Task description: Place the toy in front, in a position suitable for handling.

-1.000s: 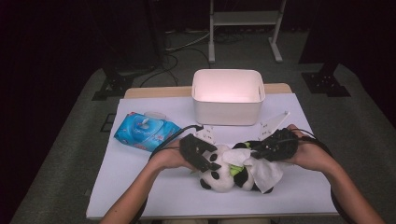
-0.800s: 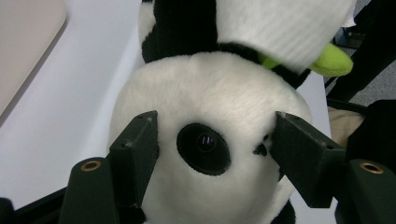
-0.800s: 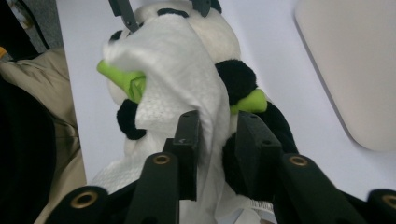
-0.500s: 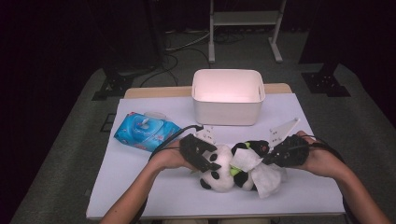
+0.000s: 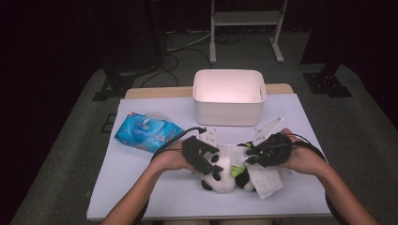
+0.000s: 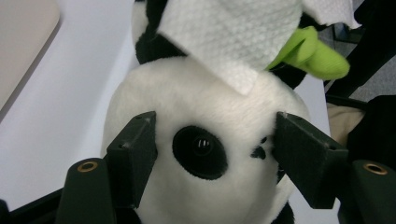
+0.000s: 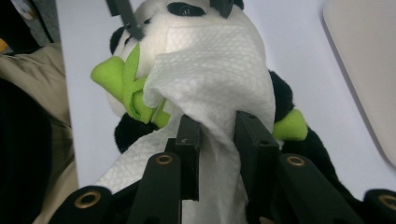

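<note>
We hold the panda toy [image 5: 220, 171] on the worktop [image 5: 141, 187], our left tool [image 6: 215, 144] clamped on its head as before. Our right tool [image 7: 217, 135], whose jaws have just been opening, seems to pinch the white wipe [image 7: 215, 70], now draped higher over the panda.

Left gripper [image 5: 202, 159] clamped; right gripper [image 5: 263, 151] jaws reopening, seemingly pinching.

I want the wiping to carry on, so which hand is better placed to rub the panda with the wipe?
Probably the right: the right claw pinches the wipe over the panda, while the left claw steadies its head.
</note>
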Motion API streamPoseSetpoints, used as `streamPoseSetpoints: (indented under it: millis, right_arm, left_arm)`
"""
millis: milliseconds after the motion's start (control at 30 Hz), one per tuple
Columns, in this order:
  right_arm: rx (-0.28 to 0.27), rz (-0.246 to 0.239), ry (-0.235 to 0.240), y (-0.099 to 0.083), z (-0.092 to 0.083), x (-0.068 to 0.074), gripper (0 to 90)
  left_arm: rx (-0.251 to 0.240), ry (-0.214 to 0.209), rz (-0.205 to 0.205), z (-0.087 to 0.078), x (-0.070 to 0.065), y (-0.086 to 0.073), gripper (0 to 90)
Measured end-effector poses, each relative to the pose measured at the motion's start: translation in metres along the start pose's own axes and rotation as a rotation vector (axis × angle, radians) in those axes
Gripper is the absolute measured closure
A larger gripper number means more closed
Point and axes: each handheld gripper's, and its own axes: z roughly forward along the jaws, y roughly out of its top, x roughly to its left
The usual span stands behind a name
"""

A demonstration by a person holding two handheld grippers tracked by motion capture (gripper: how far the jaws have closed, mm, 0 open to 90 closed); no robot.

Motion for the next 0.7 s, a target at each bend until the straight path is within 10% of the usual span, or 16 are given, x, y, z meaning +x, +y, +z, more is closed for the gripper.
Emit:
streamPoseSetpoints:
  millis: [700]
  right_arm:
    - [0.041, 0.072, -0.019, -0.029, -0.01, -0.002, 87.7]
  left_arm:
    - [-0.003, 0.021, -0.019, -0.003, 0.002, -0.005, 27.4]
